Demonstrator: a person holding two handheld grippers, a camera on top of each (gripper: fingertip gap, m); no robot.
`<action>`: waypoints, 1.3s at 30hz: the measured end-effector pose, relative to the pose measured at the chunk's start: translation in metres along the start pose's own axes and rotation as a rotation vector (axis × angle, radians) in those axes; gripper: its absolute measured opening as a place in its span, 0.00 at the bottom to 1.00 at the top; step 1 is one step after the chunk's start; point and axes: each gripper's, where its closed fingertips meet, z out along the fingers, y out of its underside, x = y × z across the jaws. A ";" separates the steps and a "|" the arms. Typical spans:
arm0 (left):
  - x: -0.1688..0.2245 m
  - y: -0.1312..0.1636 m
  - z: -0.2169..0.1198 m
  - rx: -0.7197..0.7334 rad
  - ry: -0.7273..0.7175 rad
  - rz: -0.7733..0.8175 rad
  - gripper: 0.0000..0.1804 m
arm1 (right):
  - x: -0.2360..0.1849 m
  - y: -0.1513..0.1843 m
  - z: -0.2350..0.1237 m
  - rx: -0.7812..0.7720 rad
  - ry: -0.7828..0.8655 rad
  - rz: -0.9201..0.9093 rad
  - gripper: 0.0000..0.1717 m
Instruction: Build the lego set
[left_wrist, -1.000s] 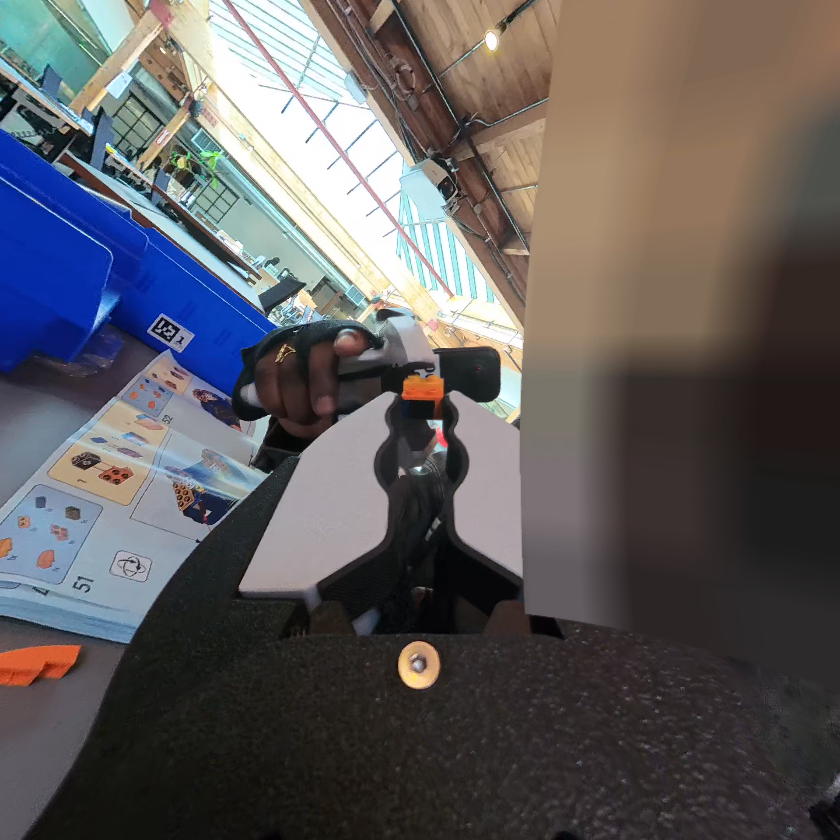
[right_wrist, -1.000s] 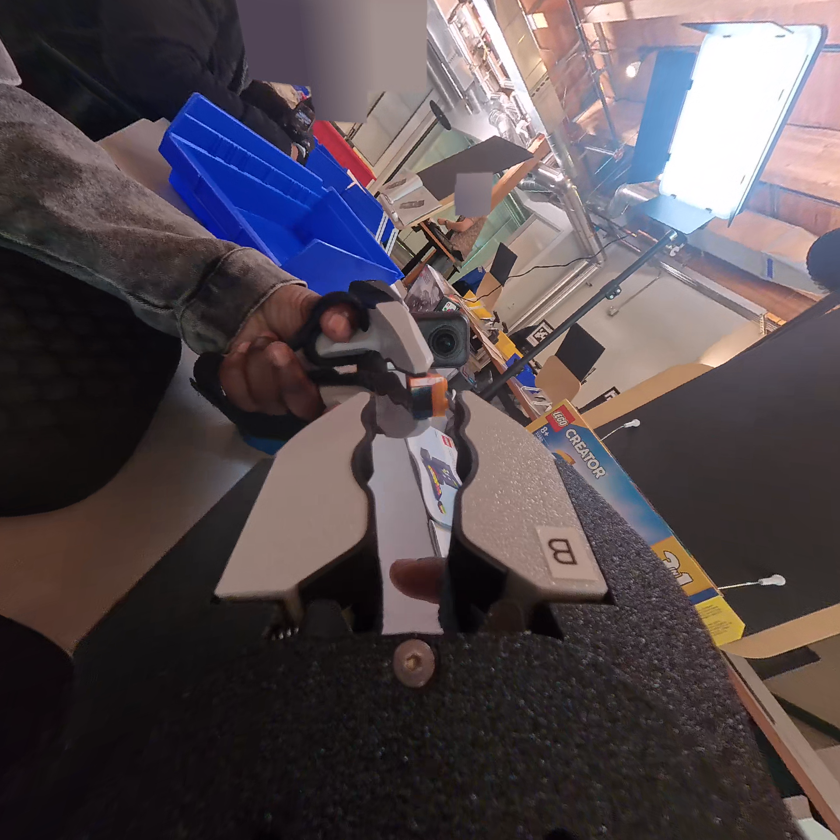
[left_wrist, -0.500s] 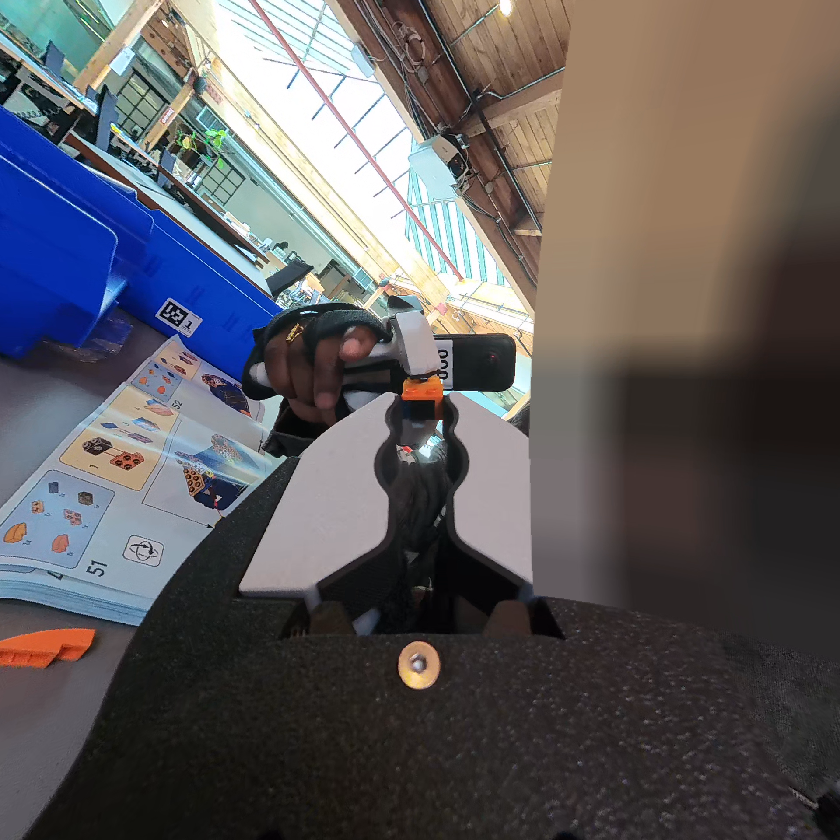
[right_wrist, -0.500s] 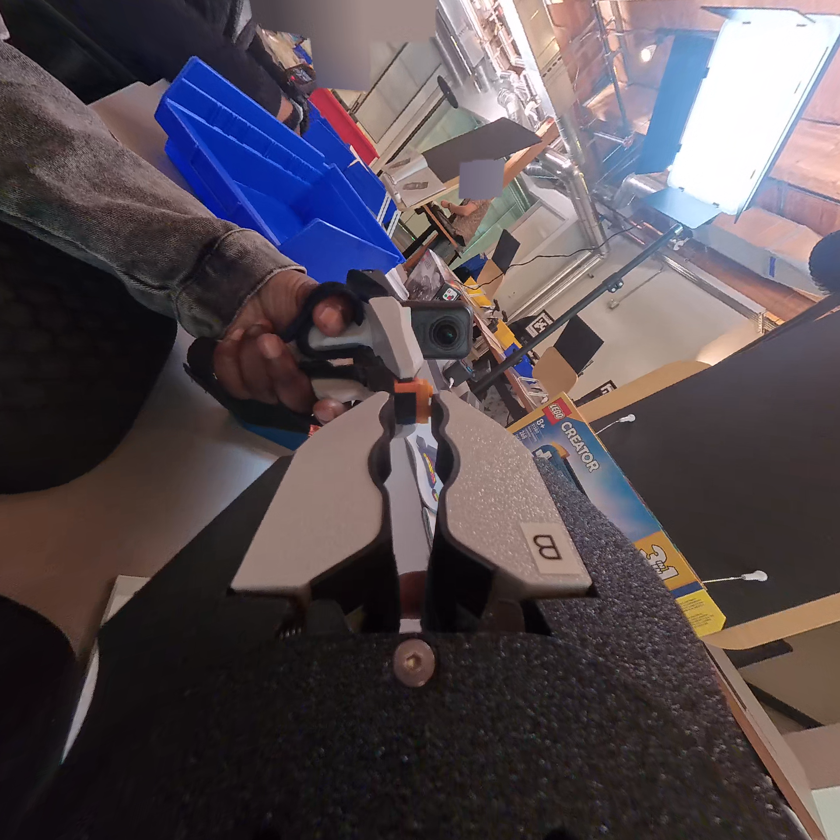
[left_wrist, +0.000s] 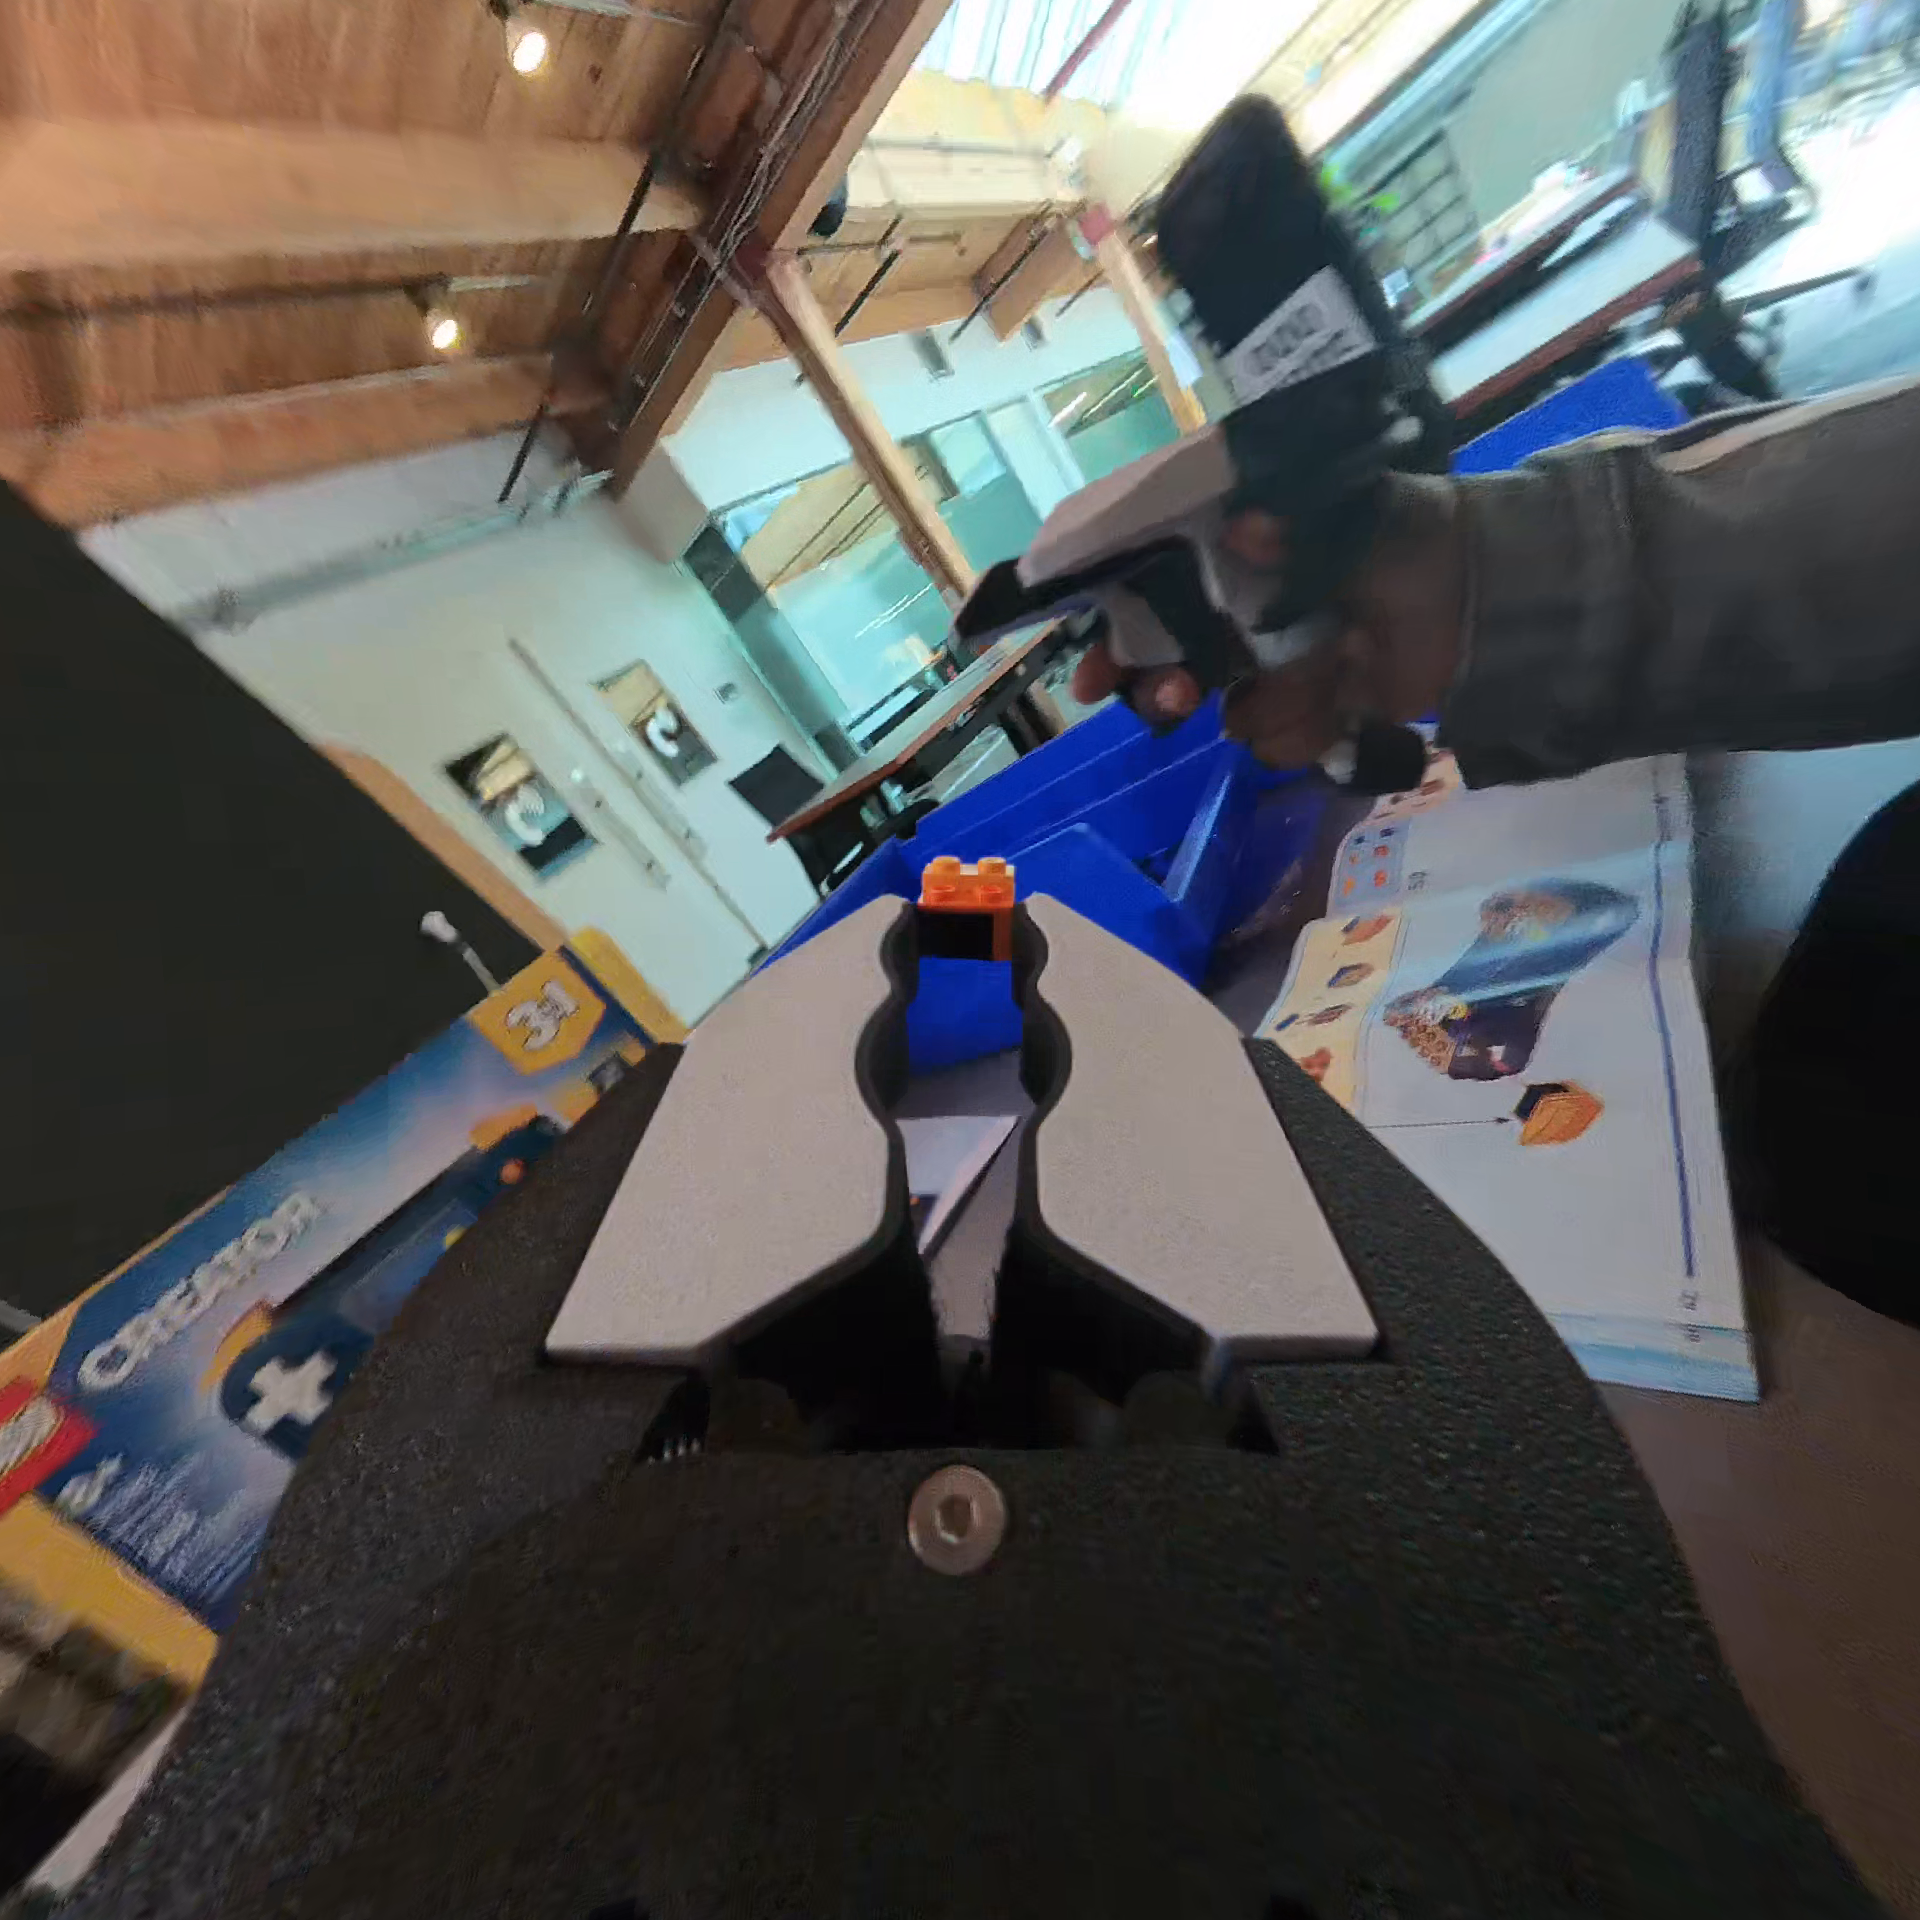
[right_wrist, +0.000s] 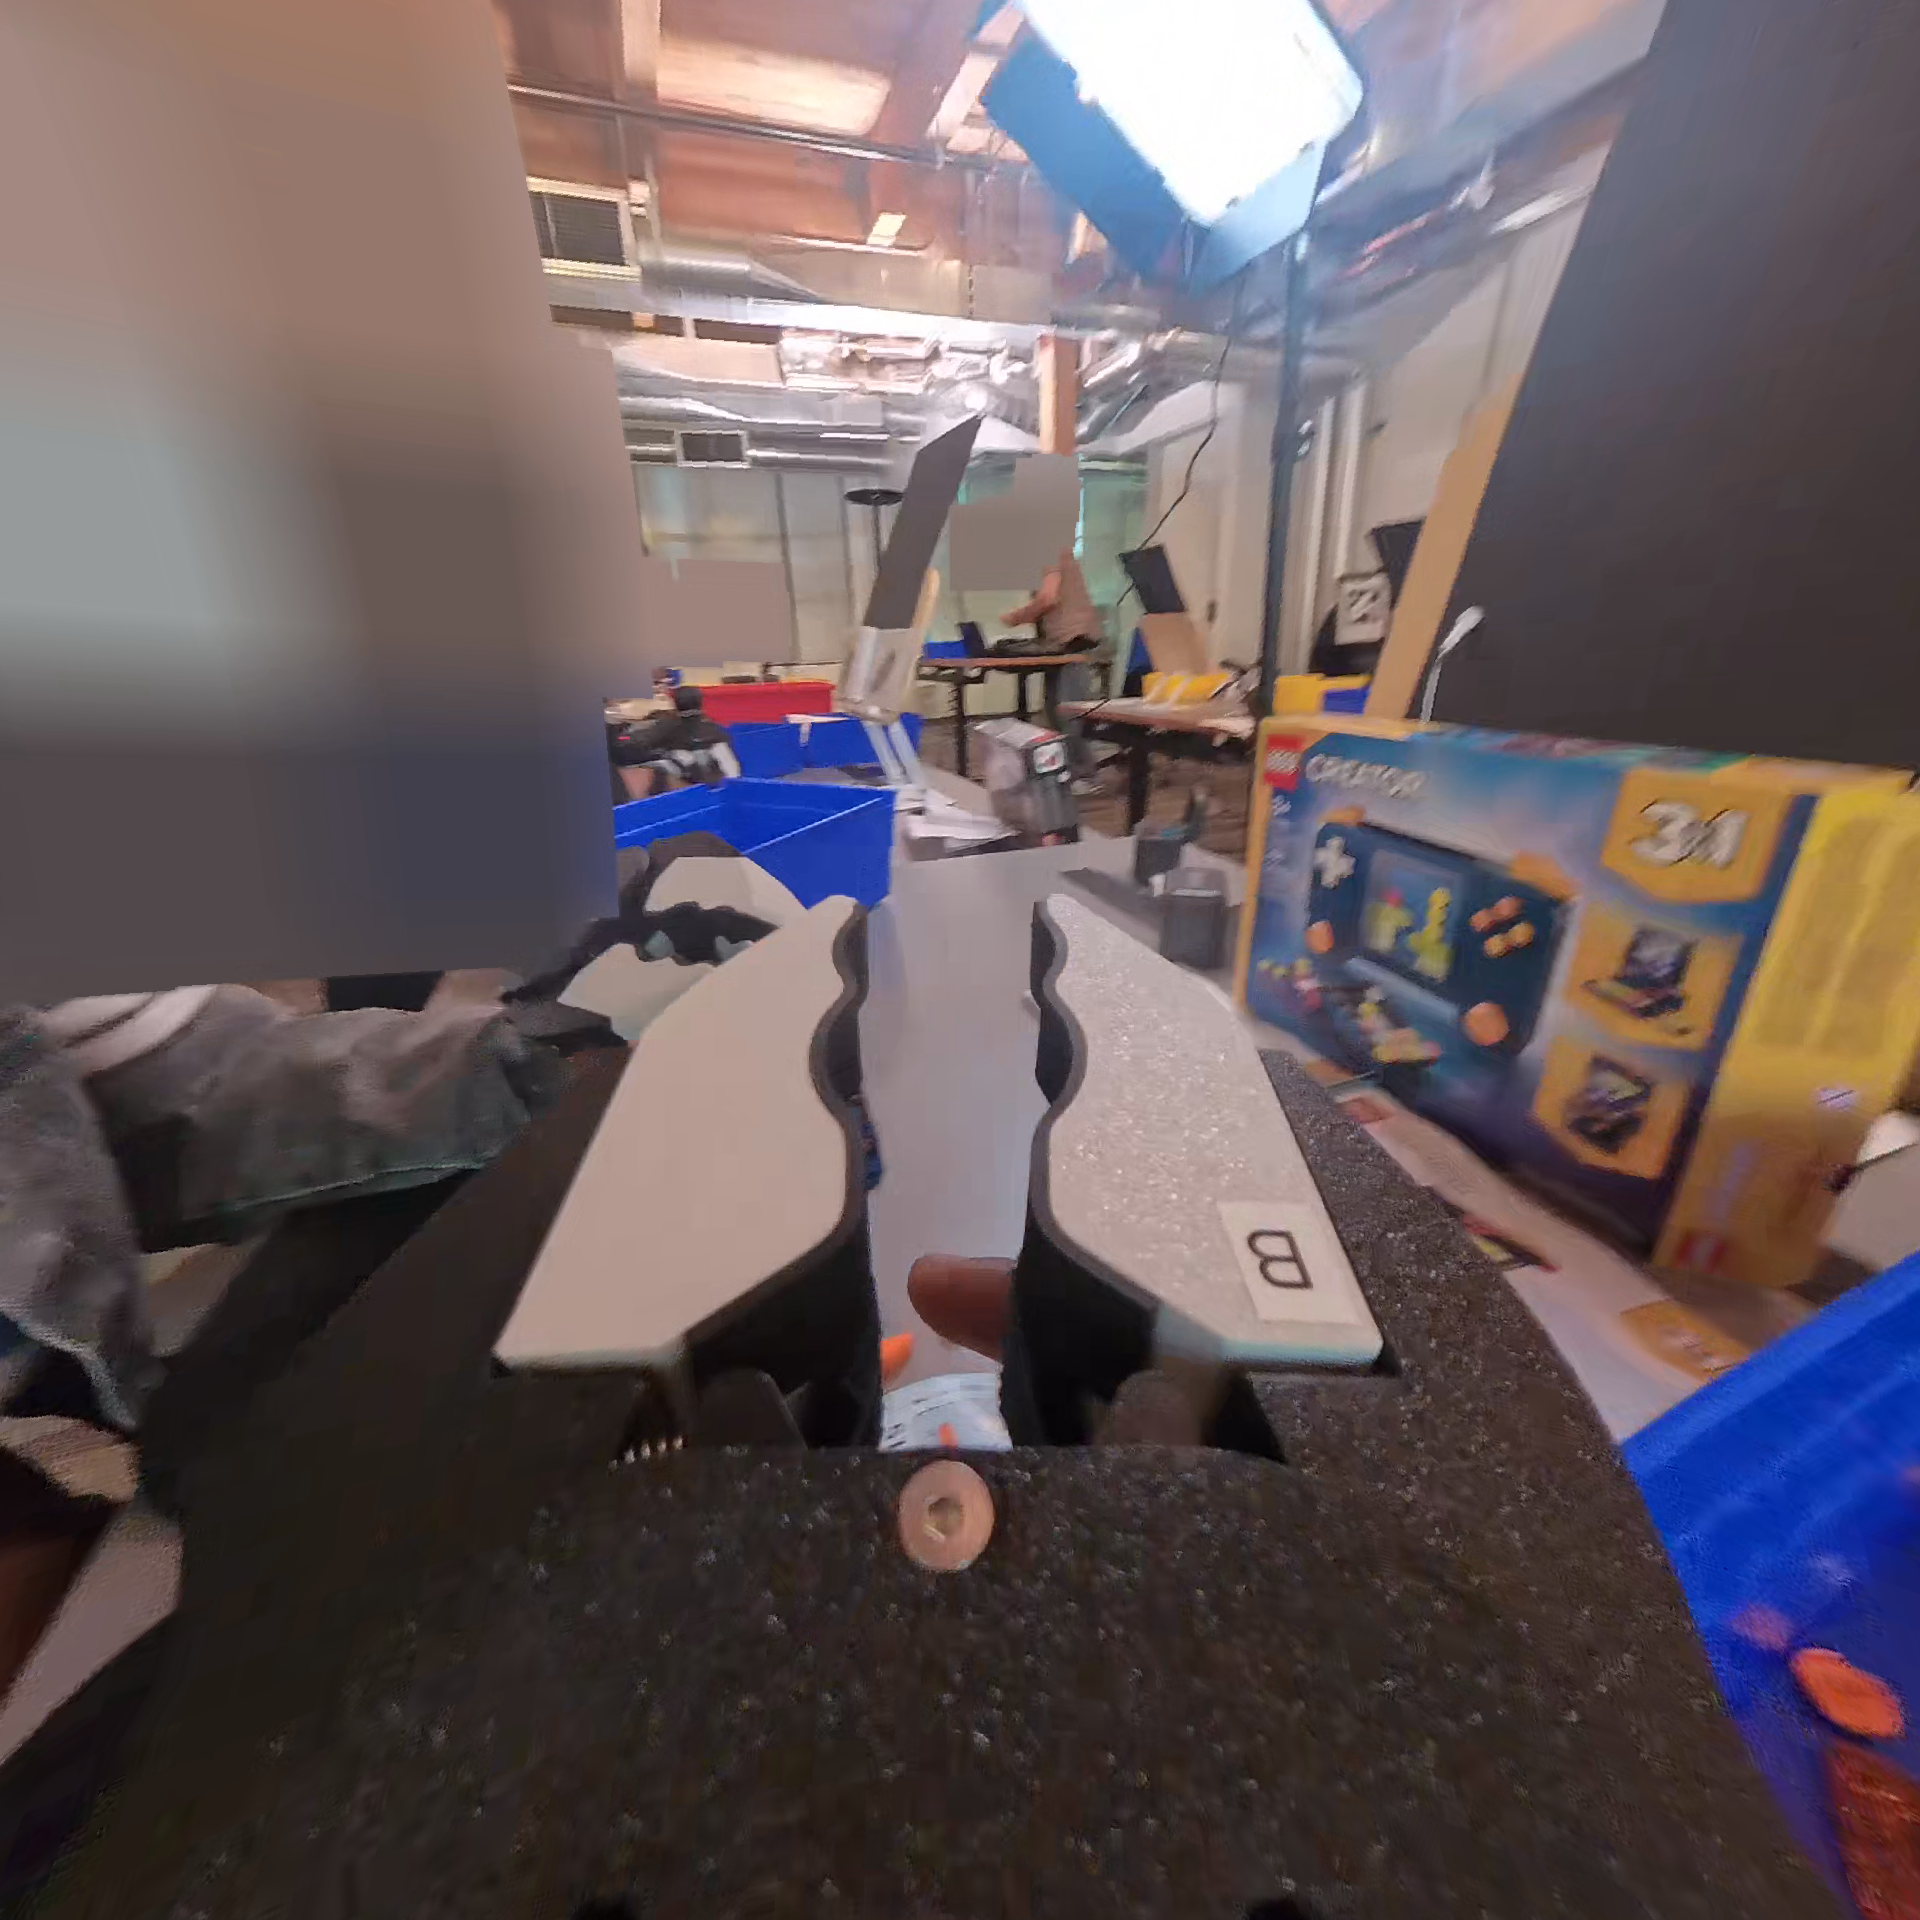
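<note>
Now the left gripper (left_wrist: 966, 920) pinches a small brick stack (left_wrist: 966, 904) at its very tips: an orange brick on top with a black one under it. Both pads press on its sides. The stack is up in the air, above the blue bins (left_wrist: 1101, 831) and near the open booklet (left_wrist: 1507, 997) on the table (left_wrist: 1849, 1475).

The right gripper (right_wrist: 948, 935) is spread apart and holds nothing. Only bare table shows between its fingers. In the left view it hangs off to the side, well away from the stack. A toy box (right_wrist: 1558, 977) stands near it on the right, and a blue bin (right_wrist: 790, 831) sits behind it.

The pinch is only at the fingertips, so I think a steady squeeze and slow, level moves are best, or the stack could twist or pop out.
</note>
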 end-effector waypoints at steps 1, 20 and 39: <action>0.008 -0.006 0.001 0.044 0.042 -0.004 0.09 | -0.002 0.003 0.002 -0.014 -0.023 0.036 0.17; 0.012 -0.032 -0.008 0.260 0.123 -0.156 0.09 | -0.032 0.016 0.011 -0.113 -0.227 0.242 0.22; -0.008 -0.075 -0.042 0.642 0.276 -0.510 0.09 | -0.064 0.032 0.025 -0.186 -0.389 0.334 0.14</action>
